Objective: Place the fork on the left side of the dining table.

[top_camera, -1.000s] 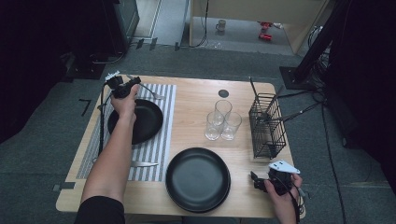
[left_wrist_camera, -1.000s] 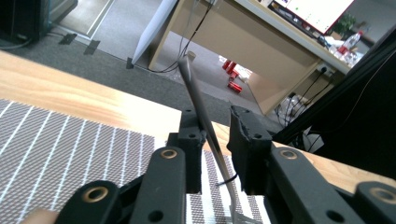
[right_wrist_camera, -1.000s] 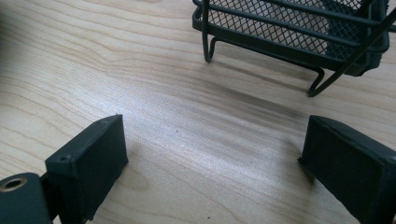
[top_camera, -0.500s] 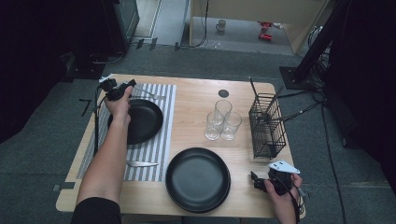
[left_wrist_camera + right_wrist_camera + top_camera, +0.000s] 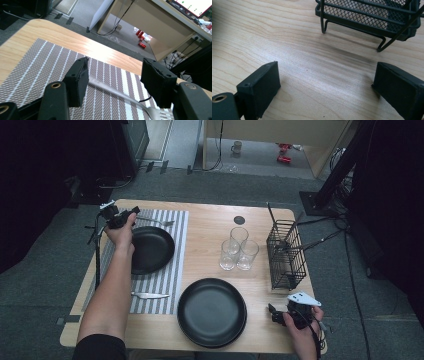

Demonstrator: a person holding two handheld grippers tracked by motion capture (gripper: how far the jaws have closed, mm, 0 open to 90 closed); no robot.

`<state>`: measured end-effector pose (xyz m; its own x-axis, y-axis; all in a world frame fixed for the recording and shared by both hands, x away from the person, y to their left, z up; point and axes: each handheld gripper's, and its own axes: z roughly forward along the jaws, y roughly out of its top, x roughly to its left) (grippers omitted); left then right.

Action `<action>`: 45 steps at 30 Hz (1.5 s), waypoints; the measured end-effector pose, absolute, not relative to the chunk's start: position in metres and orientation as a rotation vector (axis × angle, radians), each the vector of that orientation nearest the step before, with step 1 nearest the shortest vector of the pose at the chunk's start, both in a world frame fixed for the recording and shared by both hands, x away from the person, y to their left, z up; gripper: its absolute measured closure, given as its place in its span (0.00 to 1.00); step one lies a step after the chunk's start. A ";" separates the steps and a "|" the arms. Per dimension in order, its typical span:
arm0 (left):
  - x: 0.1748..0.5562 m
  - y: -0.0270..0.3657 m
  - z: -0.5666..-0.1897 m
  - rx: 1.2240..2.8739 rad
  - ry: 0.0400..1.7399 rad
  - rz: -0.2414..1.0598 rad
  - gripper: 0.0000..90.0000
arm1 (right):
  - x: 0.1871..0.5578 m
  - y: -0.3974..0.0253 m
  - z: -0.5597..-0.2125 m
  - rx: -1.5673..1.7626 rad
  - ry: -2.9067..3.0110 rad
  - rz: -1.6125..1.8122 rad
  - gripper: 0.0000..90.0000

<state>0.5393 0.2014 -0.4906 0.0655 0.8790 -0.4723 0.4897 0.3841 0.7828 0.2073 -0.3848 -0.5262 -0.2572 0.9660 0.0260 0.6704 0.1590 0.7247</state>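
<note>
The left gripper (image 5: 113, 80) hovered over the far end of the striped placemat (image 5: 37, 67), jaws spread to either side of the fork (image 5: 117, 92) handle without touching it. The fork lay flat on the placemat, just beyond the black plate (image 5: 150, 249). The right gripper (image 5: 325, 87) rested low over the table (image 5: 287, 37), jaws spread and empty, near the wire mesh basket (image 5: 372, 12).

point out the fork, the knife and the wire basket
fork (image 5: 125, 96), left gripper view, mid-handle between the open jaws
knife (image 5: 150, 295), high view, middle of the blade on the striped mat
wire basket (image 5: 286, 255), high view, mesh side wall
</note>
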 end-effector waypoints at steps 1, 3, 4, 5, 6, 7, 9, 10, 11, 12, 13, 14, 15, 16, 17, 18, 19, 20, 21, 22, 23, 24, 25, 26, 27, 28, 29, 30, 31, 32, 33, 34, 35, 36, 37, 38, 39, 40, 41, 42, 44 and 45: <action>0.536 0.205 -0.490 1.253 1.577 0.454 0.43 | 0.207 -0.385 -0.526 1.551 1.995 0.880 0.08; 0.534 0.207 -0.490 1.252 1.573 0.450 0.42 | 0.207 -0.385 -0.526 1.551 1.995 0.880 0.08; 0.530 0.208 -0.490 1.259 1.566 0.446 0.42 | 0.207 -0.385 -0.526 1.550 1.995 0.880 0.08; 0.528 0.209 -0.490 1.264 1.560 0.438 0.41 | 0.207 -0.385 -0.526 1.551 1.995 0.880 0.08; 0.528 0.209 -0.490 1.264 1.560 0.438 0.41 | 0.207 -0.385 -0.526 1.551 1.995 0.880 0.08; 0.523 0.211 -0.490 1.276 1.549 0.426 0.40 | 0.207 -0.385 -0.526 1.551 1.995 0.880 0.08; 0.518 0.212 -0.489 1.291 1.536 0.420 0.39 | 0.207 -0.385 -0.526 1.551 1.995 0.880 0.08; 0.515 0.213 -0.489 1.299 1.530 0.421 0.38 | 0.207 -0.385 -0.526 1.552 1.995 0.880 0.08; 0.515 0.213 -0.489 1.299 1.530 0.421 0.38 | 0.207 -0.385 -0.526 1.552 1.995 0.880 0.08; 0.511 0.213 -0.487 1.310 1.523 0.420 0.38 | 0.207 -0.385 -0.526 1.552 1.995 0.880 0.08; 0.508 0.214 -0.486 1.318 1.514 0.417 0.37 | 0.207 -0.385 -0.526 1.552 1.996 0.880 0.07; 0.504 0.214 -0.485 1.337 1.504 0.416 0.37 | 0.208 -0.385 -0.526 1.553 1.996 0.880 0.07; 0.501 0.214 -0.483 1.357 1.495 0.412 0.36 | 0.207 -0.385 -0.526 1.553 1.997 0.880 0.07; 0.497 0.215 -0.482 1.376 1.483 0.407 0.35 | 0.207 -0.385 -0.526 1.553 1.997 0.881 0.07; 0.491 0.215 -0.478 1.403 1.465 0.395 0.32 | 0.208 -0.385 -0.526 1.553 1.996 0.880 0.07; 0.488 0.216 -0.475 1.421 1.453 0.391 0.31 | 0.208 -0.385 -0.526 1.554 1.996 0.880 0.07; 0.484 0.217 -0.472 1.437 1.439 0.385 0.29 | 0.208 -0.385 -0.526 1.554 1.996 0.880 0.07; 0.481 0.217 -0.471 1.444 1.431 0.376 0.28 | 0.208 -0.385 -0.526 1.554 1.996 0.880 0.07; 0.481 0.217 -0.471 1.444 1.431 0.376 0.28 | 0.208 -0.385 -0.526 1.554 1.996 0.880 0.07; 0.474 0.218 -0.468 1.460 1.405 0.338 0.28 | 0.208 -0.385 -0.526 1.554 1.997 0.880 0.07; 0.474 0.218 -0.468 1.460 1.405 0.338 0.27 | 0.208 -0.385 -0.526 1.554 1.997 0.880 0.07; 0.469 0.218 -0.465 1.475 1.384 0.324 0.26 | 0.208 -0.385 -0.526 1.554 1.997 0.881 0.07; 0.469 0.218 -0.465 1.475 1.384 0.324 0.25 | 0.208 -0.385 -0.526 1.554 1.997 0.881 0.07; 0.465 0.218 -0.463 1.490 1.367 0.318 0.25 | 0.208 -0.385 -0.526 1.554 1.997 0.880 0.07; 0.460 0.217 -0.460 1.504 1.349 0.310 0.23 | 0.208 -0.385 -0.526 1.554 1.997 0.880 0.07; 0.458 0.217 -0.460 1.512 1.339 0.310 0.22 | 0.208 -0.385 -0.526 1.553 1.998 0.881 0.07; 0.455 0.217 -0.459 1.521 1.333 0.309 0.22 | 0.208 -0.385 -0.526 1.554 1.997 0.880 0.07; 0.455 0.217 -0.459 1.521 1.333 0.309 0.20 | 0.208 -0.385 -0.526 1.554 1.997 0.880 0.07; 0.452 0.216 -0.459 1.546 1.334 0.316 0.17 | 0.208 -0.385 -0.526 1.554 1.997 0.880 0.07; 0.450 0.216 -0.459 1.549 1.337 0.321 0.15 | 0.208 -0.385 -0.526 1.555 1.997 0.880 0.07; 0.448 0.216 -0.460 1.552 1.333 0.322 0.15 | 0.208 -0.385 -0.526 1.555 1.997 0.879 0.07; 0.448 0.216 -0.460 1.552 1.333 0.322 0.14 | 0.208 -0.385 -0.526 1.555 1.997 0.879 0.07; 0.444 0.216 -0.460 1.562 1.328 0.319 0.13 | 0.208 -0.385 -0.526 1.555 1.996 0.879 0.07; 0.442 0.215 -0.460 1.570 1.322 0.325 0.13 | 0.208 -0.385 -0.526 1.555 1.997 0.879 0.07; 0.439 0.214 -0.461 1.583 1.314 0.327 0.13 | 0.208 -0.385 -0.526 1.555 1.997 0.879 0.07; 0.439 0.214 -0.461 1.583 1.314 0.327 0.11 | 0.208 -0.385 -0.526 1.555 1.997 0.879 0.07; 0.433 0.212 -0.461 1.603 1.296 0.337 0.11 | 0.208 -0.385 -0.526 1.555 1.997 0.879 0.07; 0.433 0.212 -0.461 1.603 1.296 0.337 0.11 | 0.208 -0.385 -0.526 1.555 1.997 0.879 0.07; 0.426 0.211 -0.461 1.620 1.281 0.352 0.11 | 0.208 -0.385 -0.526 1.555 1.996 0.879 0.07; 0.426 0.211 -0.461 1.620 1.281 0.352 0.11 | 0.208 -0.385 -0.526 1.555 1.996 0.879 0.07; 0.416 0.210 -0.461 1.615 1.271 0.353 0.11 | 0.208 -0.385 -0.526 1.555 1.996 0.879 0.07; 0.412 0.210 -0.462 1.612 1.271 0.350 0.11 | 0.208 -0.385 -0.526 1.555 1.996 0.879 0.07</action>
<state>0.4121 0.2096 -0.4616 0.4034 0.8502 -0.3382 0.5572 0.0649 0.8278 0.2077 -0.3850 -0.5263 -0.2562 0.9662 0.0284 0.6734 0.1574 0.7223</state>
